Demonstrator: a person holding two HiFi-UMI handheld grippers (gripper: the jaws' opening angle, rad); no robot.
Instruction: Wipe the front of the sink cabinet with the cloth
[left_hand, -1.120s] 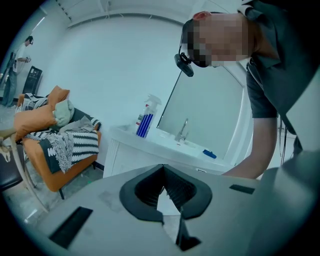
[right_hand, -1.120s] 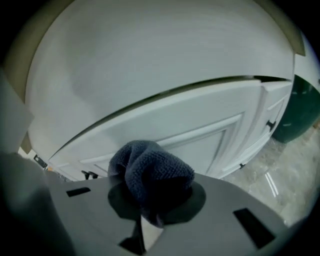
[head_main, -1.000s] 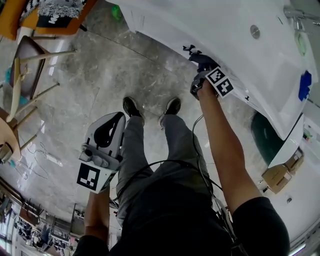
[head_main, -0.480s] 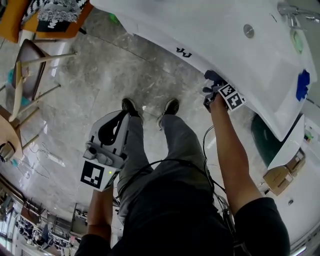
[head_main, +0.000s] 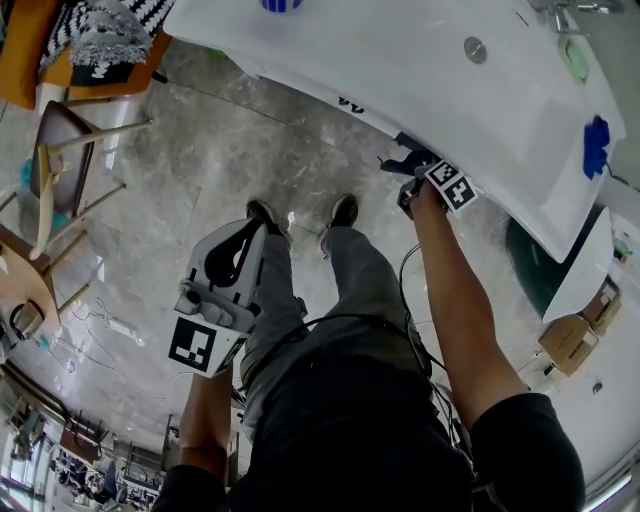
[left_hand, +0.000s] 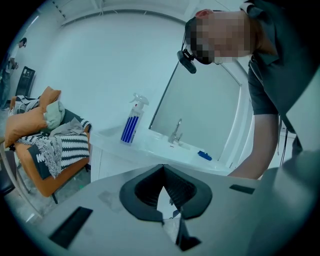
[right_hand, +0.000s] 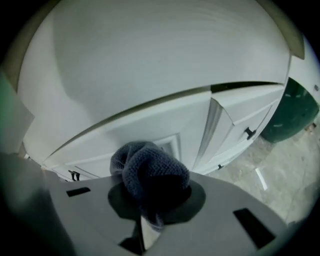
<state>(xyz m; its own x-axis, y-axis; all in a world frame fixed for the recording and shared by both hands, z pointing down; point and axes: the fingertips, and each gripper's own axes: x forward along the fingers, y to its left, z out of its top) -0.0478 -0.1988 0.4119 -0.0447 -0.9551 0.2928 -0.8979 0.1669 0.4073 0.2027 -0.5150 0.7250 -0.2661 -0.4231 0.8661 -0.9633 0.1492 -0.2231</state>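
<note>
Your left gripper (head_main: 245, 235) hangs low by your left leg, jaws closed tip to tip, nothing in them, idle. Your right gripper (head_main: 412, 172) is out at arm's reach, clamped on the dark knit cloth (right_hand: 150, 175). The cloth bunches past the tips and looks pressed on a white door panel of the sink cabinet (right_hand: 165, 127). Over the last second it slid right along the front, away from the black handles (head_main: 350, 102). Likely mid wiping stroke; you've probably still got the doors further right to do.
</note>
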